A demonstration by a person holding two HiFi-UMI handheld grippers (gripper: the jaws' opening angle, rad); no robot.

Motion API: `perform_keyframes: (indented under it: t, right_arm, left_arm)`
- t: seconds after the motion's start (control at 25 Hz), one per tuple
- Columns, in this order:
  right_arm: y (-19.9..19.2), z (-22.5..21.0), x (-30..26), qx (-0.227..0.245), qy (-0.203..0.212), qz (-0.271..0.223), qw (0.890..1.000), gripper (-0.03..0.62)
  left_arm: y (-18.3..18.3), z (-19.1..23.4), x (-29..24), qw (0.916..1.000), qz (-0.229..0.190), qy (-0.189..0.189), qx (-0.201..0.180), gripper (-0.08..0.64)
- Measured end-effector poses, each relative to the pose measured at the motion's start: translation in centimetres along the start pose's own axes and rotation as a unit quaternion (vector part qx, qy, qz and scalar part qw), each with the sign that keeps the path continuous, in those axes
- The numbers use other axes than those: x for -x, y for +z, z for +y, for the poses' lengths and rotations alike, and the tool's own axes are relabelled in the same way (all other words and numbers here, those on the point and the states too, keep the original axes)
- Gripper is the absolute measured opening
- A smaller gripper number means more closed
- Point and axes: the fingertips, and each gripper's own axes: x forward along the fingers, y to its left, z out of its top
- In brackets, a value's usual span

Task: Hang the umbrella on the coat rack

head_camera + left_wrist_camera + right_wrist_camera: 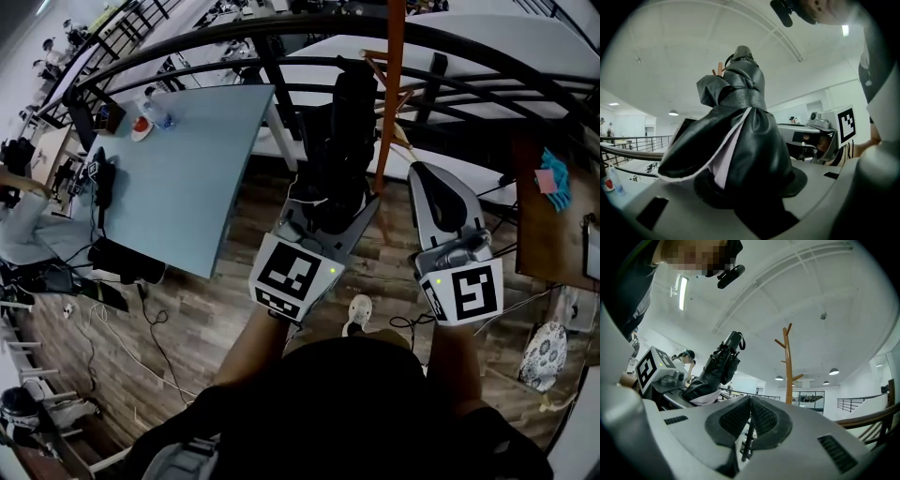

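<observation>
A folded black umbrella [341,141] with a pale lining edge stands up from my left gripper [323,214], which is shut on its lower end. In the left gripper view the umbrella [740,136] fills the middle and hides the space between the pads of the left gripper [750,199]. The orange-brown wooden coat rack [391,84] rises just right of the umbrella, behind both grippers. My right gripper [429,178] is beside the left one, shut with nothing in it. In the right gripper view the right gripper [750,401] points up toward the coat rack [788,366], with the umbrella [719,366] at the left.
A light blue table [187,178] with small items stands at the left. A dark curved railing [281,42] runs behind the rack. A brown desk [544,225] is at the right. Cables lie on the wooden floor [141,319]. A seated person [23,234] is at the far left.
</observation>
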Motion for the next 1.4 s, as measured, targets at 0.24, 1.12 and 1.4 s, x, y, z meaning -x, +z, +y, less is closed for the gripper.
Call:
perform_keyframes:
  t: [0.24, 1.12, 1.4]
  right_arm:
    - [-1.2, -2.4, -1.6, -0.008, 0.009, 0.002, 1.000, 0.031]
    - [-2.3, -6.2, -0.9, -0.011, 0.005, 0.000, 1.000, 0.031]
    - [-1.9, -6.5, -0.2, -0.005, 0.000, 0.000, 1.000, 0.031]
  left_arm:
    - [-0.2, 1.1, -2.8, 0.9999, 0.010, 0.011, 0.004, 0.209]
    - [0.1, 0.4, -6.3, 0.9998, 0.013, 0.013, 0.002, 0.209]
    - [0.6, -0.1, -6.3, 0.9999, 0.007, 0.010, -0.001, 0.209]
